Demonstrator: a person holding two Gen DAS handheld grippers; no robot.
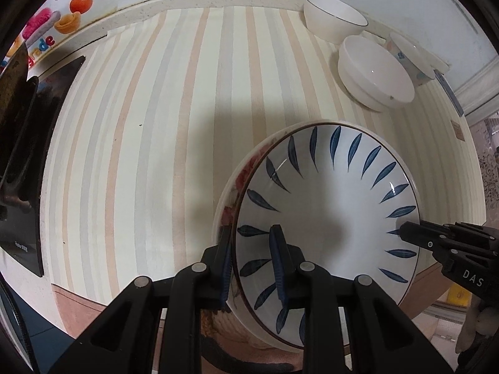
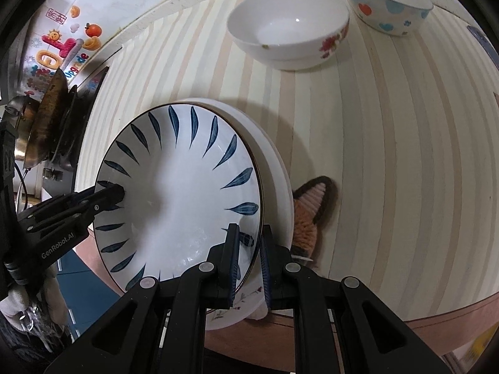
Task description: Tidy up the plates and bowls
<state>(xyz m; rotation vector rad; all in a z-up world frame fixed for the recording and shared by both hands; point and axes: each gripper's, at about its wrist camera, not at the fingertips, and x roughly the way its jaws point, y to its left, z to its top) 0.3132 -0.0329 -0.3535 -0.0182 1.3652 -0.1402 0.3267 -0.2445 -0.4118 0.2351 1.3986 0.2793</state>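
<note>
A white plate with blue leaf marks (image 1: pixel 330 205) (image 2: pixel 184 193) sits on top of a floral plate (image 1: pixel 230 193) (image 2: pixel 274 168) on the striped cloth. My left gripper (image 1: pixel 251 249) straddles the plates' left rim, one finger inside the blue plate and one outside, closed on the rim. My right gripper (image 2: pixel 249 249) grips the opposite rim the same way; it also shows in the left wrist view (image 1: pixel 405 233). The left gripper shows in the right wrist view (image 2: pixel 118 191). White bowls stand at the back: two stacked (image 1: pixel 372 71) (image 2: pixel 288 28), one plain (image 1: pixel 333 15), one with coloured prints (image 2: pixel 389 3).
A black stove (image 1: pixel 34 143) with a dark pan (image 2: pixel 46 118) lies at the left. Wall stickers (image 1: pixel 62 12) are behind it. A furry fox-ear mat (image 2: pixel 312 208) pokes out under the plates. The counter's front edge (image 2: pixel 452 311) runs close below.
</note>
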